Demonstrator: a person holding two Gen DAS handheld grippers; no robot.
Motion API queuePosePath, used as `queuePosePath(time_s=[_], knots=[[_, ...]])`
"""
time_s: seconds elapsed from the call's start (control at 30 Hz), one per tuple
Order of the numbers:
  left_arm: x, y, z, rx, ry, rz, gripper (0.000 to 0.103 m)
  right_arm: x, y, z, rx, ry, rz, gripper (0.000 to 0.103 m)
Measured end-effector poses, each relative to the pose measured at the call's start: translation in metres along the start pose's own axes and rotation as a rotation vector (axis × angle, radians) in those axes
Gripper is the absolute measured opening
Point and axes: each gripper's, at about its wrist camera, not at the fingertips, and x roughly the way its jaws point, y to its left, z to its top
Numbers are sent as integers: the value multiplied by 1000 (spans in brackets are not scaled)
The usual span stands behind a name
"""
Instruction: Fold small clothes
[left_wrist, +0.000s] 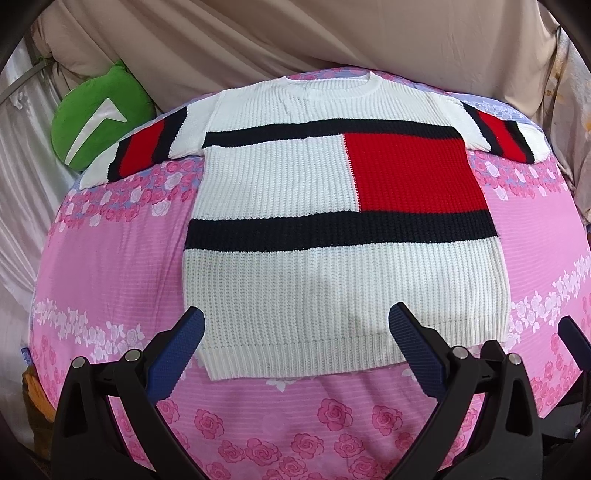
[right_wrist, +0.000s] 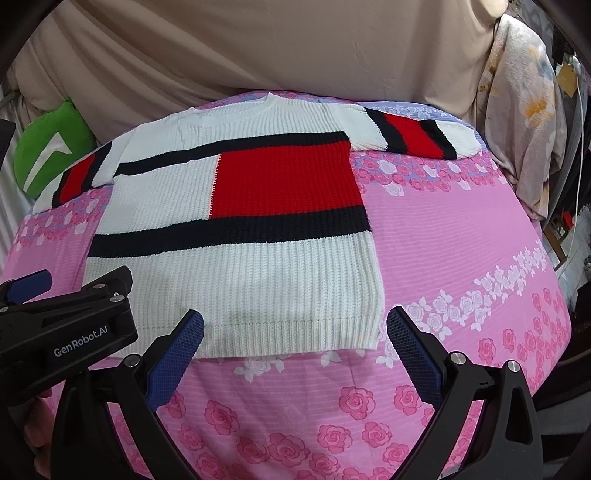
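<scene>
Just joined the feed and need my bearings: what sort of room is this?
Probably a bedroom. The sweater lies flat on what looks like a bed under a pink rose-print sheet, a green cushion sits at the far corner, and beige cloth hangs behind.

A pink bedsheet (left_wrist: 110, 266) printed with bands of roses covers the bed. A green cushion (left_wrist: 94, 118) with a white chevron mark sits at its far left corner, against draped beige cloth (left_wrist: 295, 40). A pale flowered fabric (right_wrist: 524, 122) hangs at the right.
</scene>
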Motion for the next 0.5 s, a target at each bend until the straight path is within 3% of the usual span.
queuePosePath(time_s=[0.27, 0.5], knots=[[3, 14, 3, -20, -1, -25, 98, 5, -2, -1, 25, 17, 31, 97], [20, 35, 24, -84, -29, -9, 98, 3, -63, 8, 90, -49, 85, 93]])
